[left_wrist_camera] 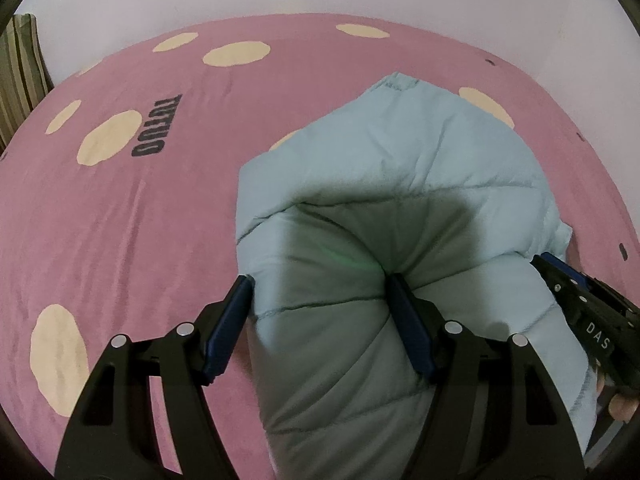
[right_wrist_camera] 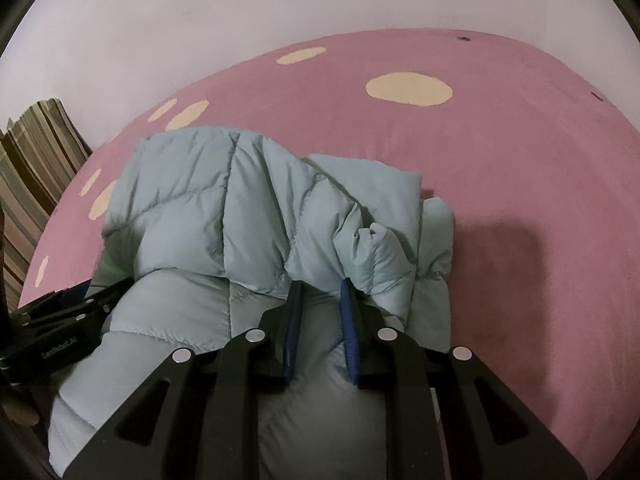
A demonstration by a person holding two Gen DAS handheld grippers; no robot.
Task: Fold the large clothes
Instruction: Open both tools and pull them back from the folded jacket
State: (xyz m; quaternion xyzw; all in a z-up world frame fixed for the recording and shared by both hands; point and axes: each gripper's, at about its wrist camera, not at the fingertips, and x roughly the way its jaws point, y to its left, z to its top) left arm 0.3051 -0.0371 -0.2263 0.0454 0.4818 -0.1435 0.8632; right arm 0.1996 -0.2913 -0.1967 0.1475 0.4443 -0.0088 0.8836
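Observation:
A light blue puffer jacket [left_wrist_camera: 400, 168] lies bunched on a pink bed cover [left_wrist_camera: 120, 220] with cream spots. My left gripper [left_wrist_camera: 318, 280] has its jaws wide apart around a thick fold at the jacket's near left edge; the padding bulges between the blue pads [left_wrist_camera: 228, 320]. In the right wrist view the jacket [right_wrist_camera: 192, 200] fills the lower left. My right gripper [right_wrist_camera: 320, 284] is narrowly closed on a fold of the jacket's near right part. The right gripper also shows in the left wrist view [left_wrist_camera: 580, 308], and the left gripper's body shows in the right wrist view [right_wrist_camera: 64, 320].
A striped cushion [right_wrist_camera: 32, 168] stands at the bed's far left, also in the left wrist view [left_wrist_camera: 20, 72]. A white wall [right_wrist_camera: 200, 20] runs behind the bed. Black lettering [left_wrist_camera: 154, 126] is printed on the cover. Pink cover [right_wrist_camera: 520, 160] stretches right of the jacket.

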